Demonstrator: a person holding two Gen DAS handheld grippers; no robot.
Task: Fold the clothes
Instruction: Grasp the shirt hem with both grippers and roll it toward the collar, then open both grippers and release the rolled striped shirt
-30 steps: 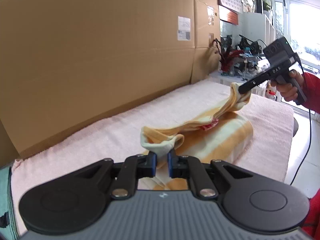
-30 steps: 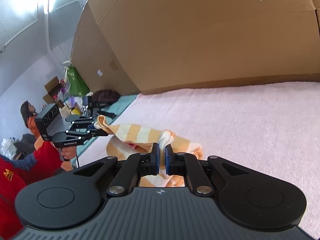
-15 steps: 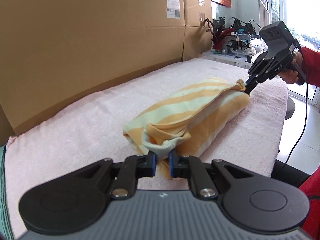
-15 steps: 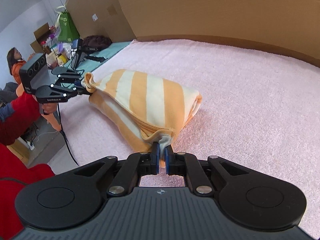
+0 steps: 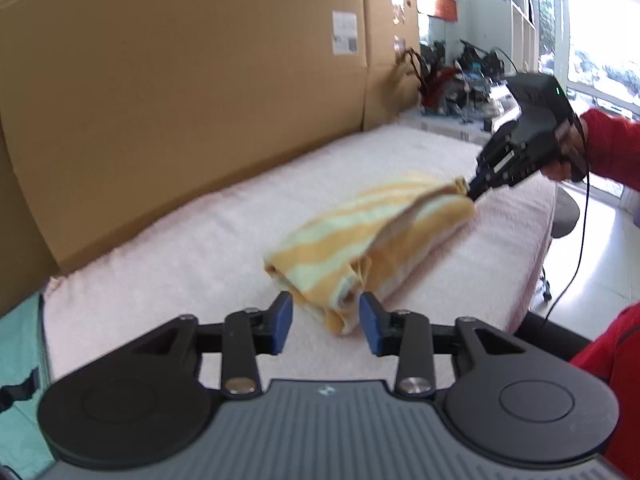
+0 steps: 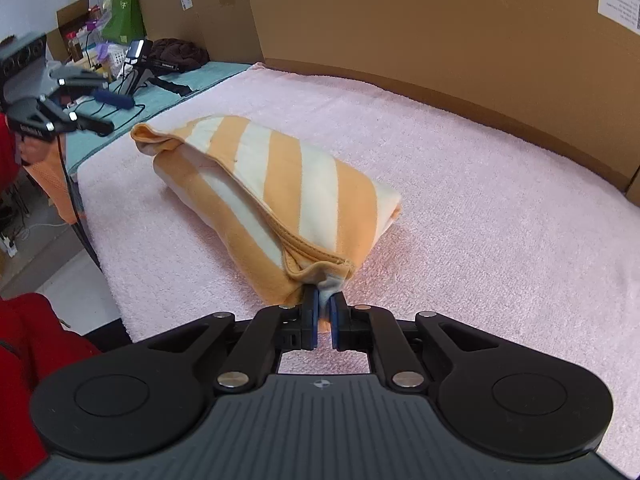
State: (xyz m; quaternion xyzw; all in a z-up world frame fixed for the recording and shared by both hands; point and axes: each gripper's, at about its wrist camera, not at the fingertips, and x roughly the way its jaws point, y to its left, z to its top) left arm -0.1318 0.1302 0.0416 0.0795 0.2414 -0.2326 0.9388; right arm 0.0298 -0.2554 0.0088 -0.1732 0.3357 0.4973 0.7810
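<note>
Item: striped garment (image 6: 280,184), orange and cream; lies as a doubled-over bundle mid-way across the pink towelled table (image 6: 480,208); layers stacked, edges loose and uneven.
Left gripper (image 5: 325,322): tongs apart, near end of bundle between them, unclamped.
Right gripper (image 6: 324,312): tongs pinched on the garment's corner.
Progress, judged: fold largely made; right release and tidying remain.

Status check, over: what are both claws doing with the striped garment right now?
Left claw open, clear of the cloth. Right claw shut on a corner of the striped garment. Garment folded, lying on the pink towel. Nothing in the way.
</note>
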